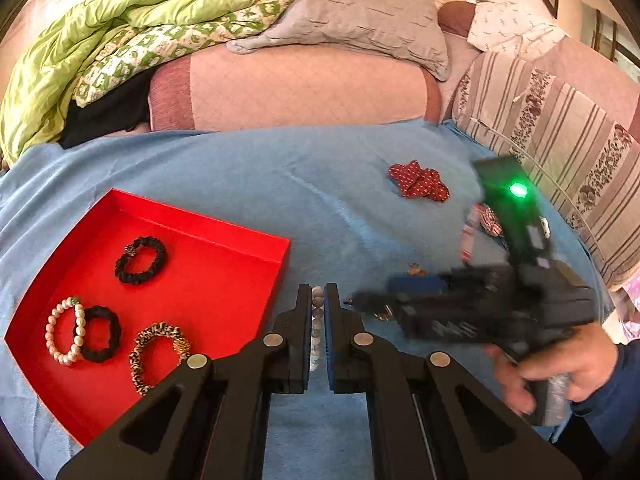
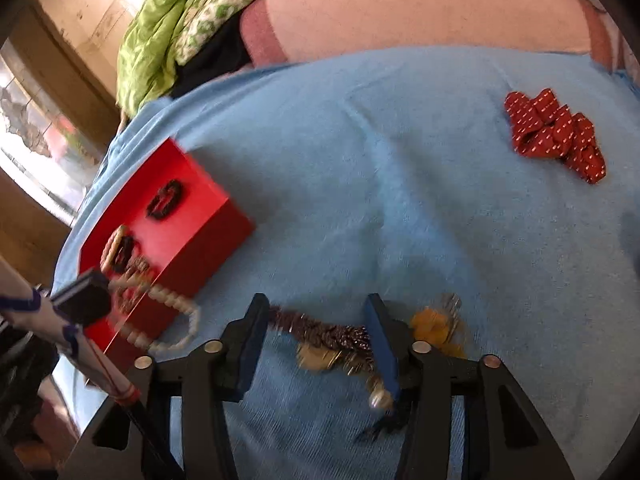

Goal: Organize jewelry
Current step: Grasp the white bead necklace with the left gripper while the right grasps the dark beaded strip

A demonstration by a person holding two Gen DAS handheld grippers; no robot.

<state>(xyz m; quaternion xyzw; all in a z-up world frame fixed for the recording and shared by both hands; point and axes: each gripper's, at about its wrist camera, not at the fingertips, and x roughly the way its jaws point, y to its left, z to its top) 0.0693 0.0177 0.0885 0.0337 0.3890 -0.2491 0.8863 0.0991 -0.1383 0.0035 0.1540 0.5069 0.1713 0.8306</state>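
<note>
Jaws: left gripper clamps bead bracelet | right gripper open over jewelry pile | red tray nearby

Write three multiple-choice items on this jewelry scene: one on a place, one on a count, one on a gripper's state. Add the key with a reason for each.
1. Where does the red dotted scrunchie lie?
A. in the red tray
B. on the blue cloth, outside the tray
C. on the grey pillow

2. How many pieces lie in the red tray?
A. two
B. four
C. six

3. What is the state of the left hand-held gripper?
A. shut on a bead bracelet
B. wide open and empty
C. shut on a black scrunchie

Key: 1 B, it rests on the blue cloth, well clear of the tray. 2 B, two black scrunchies, a pearl bracelet and a leopard-print scrunchie are inside. 3 A, a bead bracelet is pinched between its closed fingers.
</note>
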